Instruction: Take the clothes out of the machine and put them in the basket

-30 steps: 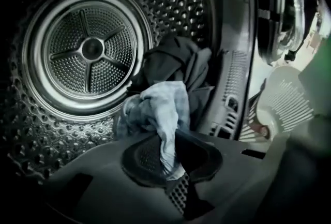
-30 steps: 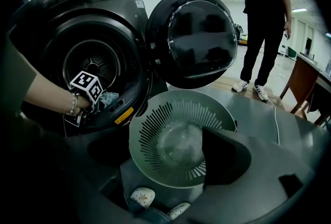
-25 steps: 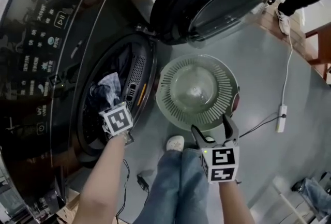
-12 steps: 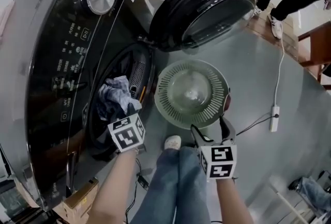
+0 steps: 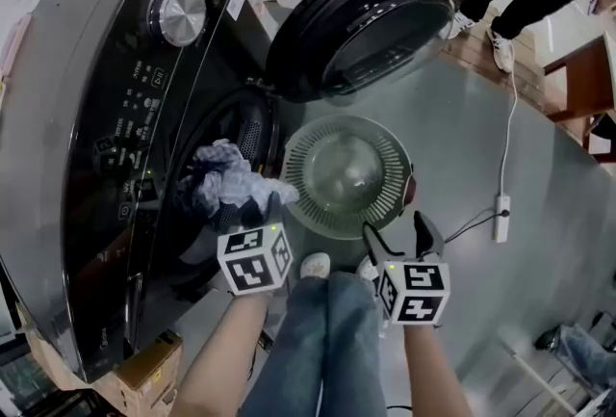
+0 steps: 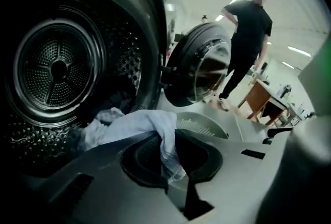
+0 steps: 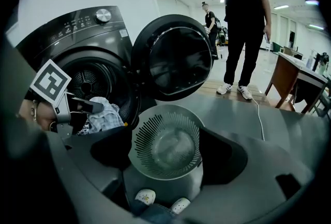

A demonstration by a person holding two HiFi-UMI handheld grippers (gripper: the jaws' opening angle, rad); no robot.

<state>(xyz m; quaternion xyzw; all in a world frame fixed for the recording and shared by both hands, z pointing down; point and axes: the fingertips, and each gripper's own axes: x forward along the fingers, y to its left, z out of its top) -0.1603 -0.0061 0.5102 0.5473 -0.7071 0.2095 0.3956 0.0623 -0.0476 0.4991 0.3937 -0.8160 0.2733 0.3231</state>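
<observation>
The dark front-loading machine stands at the left with its round door swung open. My left gripper is shut on a pale blue-grey cloth, held just outside the drum mouth. In the left gripper view the cloth hangs from the closed jaws, with darker clothes low in the drum behind. The round slatted basket sits on the floor in front of the machine, with nothing in it. My right gripper is open beside the basket's near rim; the basket shows between its jaws.
A person in black stands beyond the open door. A white cable with a plug block lies on the floor to the right. A wooden table is at the far right, a cardboard box under the machine's corner. My legs and shoes are below the basket.
My left gripper has drawn back out of the drum and risen, bringing the pale cloth with it toward the basket side. The right gripper has lifted a little, still open.
</observation>
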